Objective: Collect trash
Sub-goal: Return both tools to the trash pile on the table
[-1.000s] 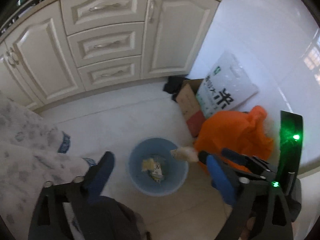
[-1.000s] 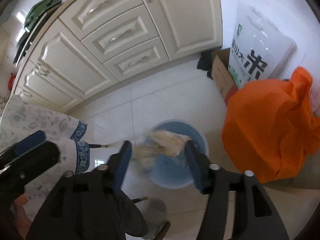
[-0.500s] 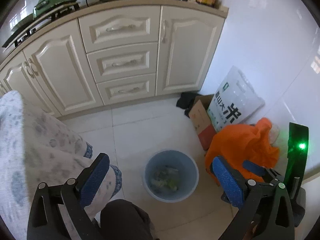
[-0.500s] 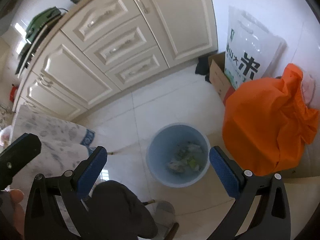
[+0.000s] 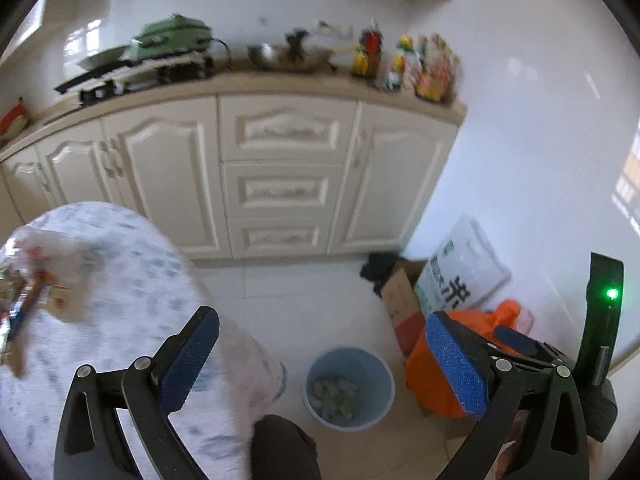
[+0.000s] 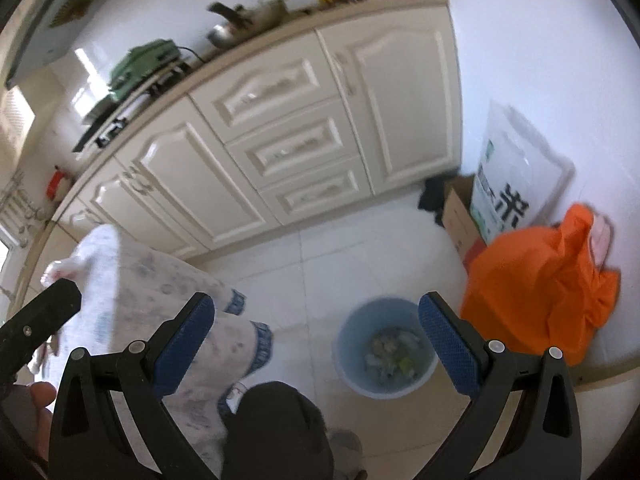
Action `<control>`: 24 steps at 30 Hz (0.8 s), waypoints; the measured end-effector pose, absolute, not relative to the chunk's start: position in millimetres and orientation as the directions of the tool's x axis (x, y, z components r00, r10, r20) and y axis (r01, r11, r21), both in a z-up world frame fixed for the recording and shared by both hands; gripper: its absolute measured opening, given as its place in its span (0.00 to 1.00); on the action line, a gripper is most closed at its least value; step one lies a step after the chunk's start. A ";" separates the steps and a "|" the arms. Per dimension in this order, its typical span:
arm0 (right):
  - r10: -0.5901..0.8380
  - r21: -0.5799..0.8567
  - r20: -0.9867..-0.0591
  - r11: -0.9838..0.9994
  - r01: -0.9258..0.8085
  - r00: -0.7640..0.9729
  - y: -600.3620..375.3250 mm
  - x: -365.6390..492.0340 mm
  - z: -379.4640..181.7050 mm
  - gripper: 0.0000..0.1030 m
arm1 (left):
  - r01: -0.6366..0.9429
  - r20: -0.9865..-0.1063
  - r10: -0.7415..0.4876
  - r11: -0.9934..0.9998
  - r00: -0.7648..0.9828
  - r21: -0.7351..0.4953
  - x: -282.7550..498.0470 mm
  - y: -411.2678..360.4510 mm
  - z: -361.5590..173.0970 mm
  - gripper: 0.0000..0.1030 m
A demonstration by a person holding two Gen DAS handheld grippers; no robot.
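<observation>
Now both tools gape wide — right tool [image 6: 316, 344] released its scrap; trash lies in blue bin [image 6: 348, 344].

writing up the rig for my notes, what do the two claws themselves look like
Both match. The left claw has two black plastic fingers with cut-out frames and silver screw heads, each tipped by a blue textured pad. The right claw has the same black fingers, silver screws and blue pads. In the left wrist view the right unit carries a black upright piece with a lit green light.
</observation>
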State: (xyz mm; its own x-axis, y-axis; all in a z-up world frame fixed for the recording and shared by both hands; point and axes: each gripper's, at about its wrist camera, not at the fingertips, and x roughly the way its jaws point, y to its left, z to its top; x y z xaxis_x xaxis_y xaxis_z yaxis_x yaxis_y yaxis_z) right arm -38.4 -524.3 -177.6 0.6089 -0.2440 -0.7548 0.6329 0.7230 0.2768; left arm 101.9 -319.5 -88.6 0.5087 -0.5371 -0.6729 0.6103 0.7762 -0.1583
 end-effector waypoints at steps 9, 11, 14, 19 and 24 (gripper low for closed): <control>-0.226 0.252 -0.674 0.825 0.505 0.704 -454.7 -4.1 -115.7 1.00 | 0.519 -0.530 -0.515 0.840 0.674 -0.156 56.3 -203.0 -38.7 0.99; -0.211 0.243 -0.651 0.852 0.464 0.729 -434.1 6.5 -101.5 1.00 | 0.495 -0.509 -0.499 0.855 0.702 -0.156 44.2 -180.9 -32.4 0.99; -0.188 0.233 -0.619 0.884 0.406 0.763 -405.4 19.6 -83.4 1.00 | 0.460 -0.475 -0.476 0.874 0.740 -0.160 25.9 -150.9 -24.2 0.99; -0.138 0.207 -0.572 0.930 0.305 0.809 -350.2 45.9 -59.1 1.00 | 0.365 -0.408 -0.384 0.922 0.828 -0.126 -11.4 -100.9 -14.9 0.99; -0.086 0.165 -0.536 0.965 0.204 0.840 -295.2 69.1 -47.3 1.00 | 0.255 -0.362 -0.279 0.960 0.889 -0.113 -45.3 -51.1 -16.1 0.99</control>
State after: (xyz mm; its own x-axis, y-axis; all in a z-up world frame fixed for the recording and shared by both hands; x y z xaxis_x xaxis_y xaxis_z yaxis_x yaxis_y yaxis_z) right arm 69.1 -295.2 -47.3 0.8397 -0.0865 -0.5360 0.2044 0.9649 0.1646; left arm -45.3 -51.1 -16.1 0.8894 -0.2788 -0.3623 0.2552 0.9603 -0.1126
